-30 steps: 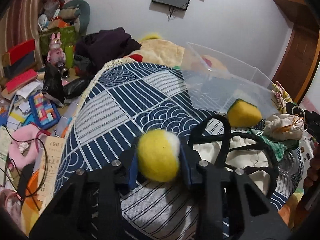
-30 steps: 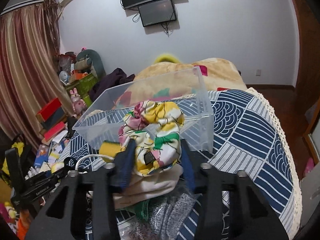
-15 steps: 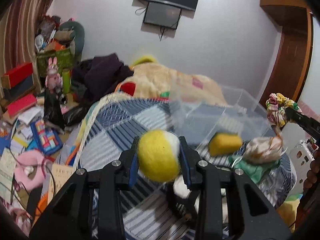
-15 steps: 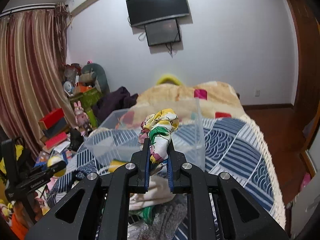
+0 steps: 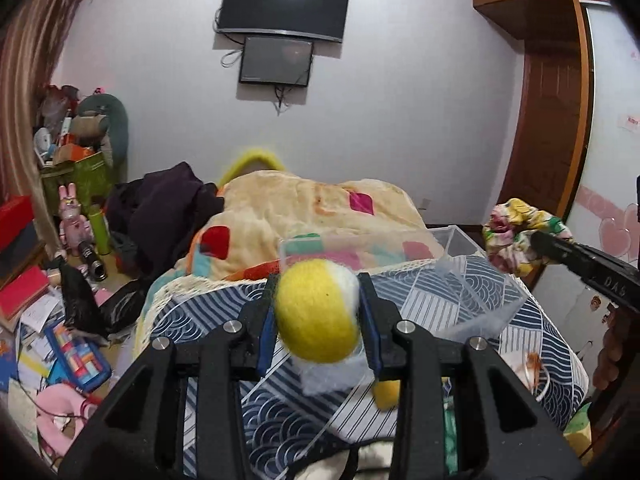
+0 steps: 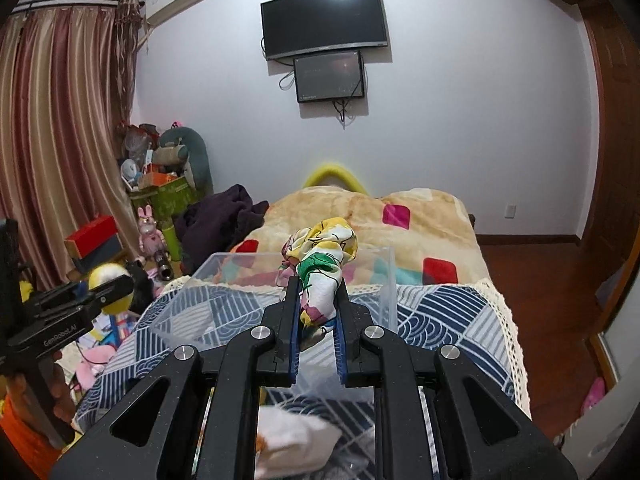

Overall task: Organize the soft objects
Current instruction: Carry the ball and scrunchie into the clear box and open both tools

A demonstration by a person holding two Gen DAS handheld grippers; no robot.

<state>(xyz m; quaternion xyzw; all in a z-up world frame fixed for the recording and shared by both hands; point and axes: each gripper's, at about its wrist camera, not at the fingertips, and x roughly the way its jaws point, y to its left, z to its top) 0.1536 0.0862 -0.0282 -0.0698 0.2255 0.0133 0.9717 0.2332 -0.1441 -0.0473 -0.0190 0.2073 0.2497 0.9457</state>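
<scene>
Progress is partial: left gripper (image 5: pixel 318 312) fingers pinch a yellow-white felt ball (image 5: pixel 316 310); right gripper (image 6: pixel 318 300) fingers pinch a floral fabric scrunchie (image 6: pixel 320 264), both above the clear plastic bin (image 6: pixel 390 280), unreleased.

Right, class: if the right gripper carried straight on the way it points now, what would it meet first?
Most likely the clear plastic bin: the right gripper, shut on the floral cloth, points over its open top toward its far wall, with the beige blanket beyond. Depth is uncertain.
</scene>
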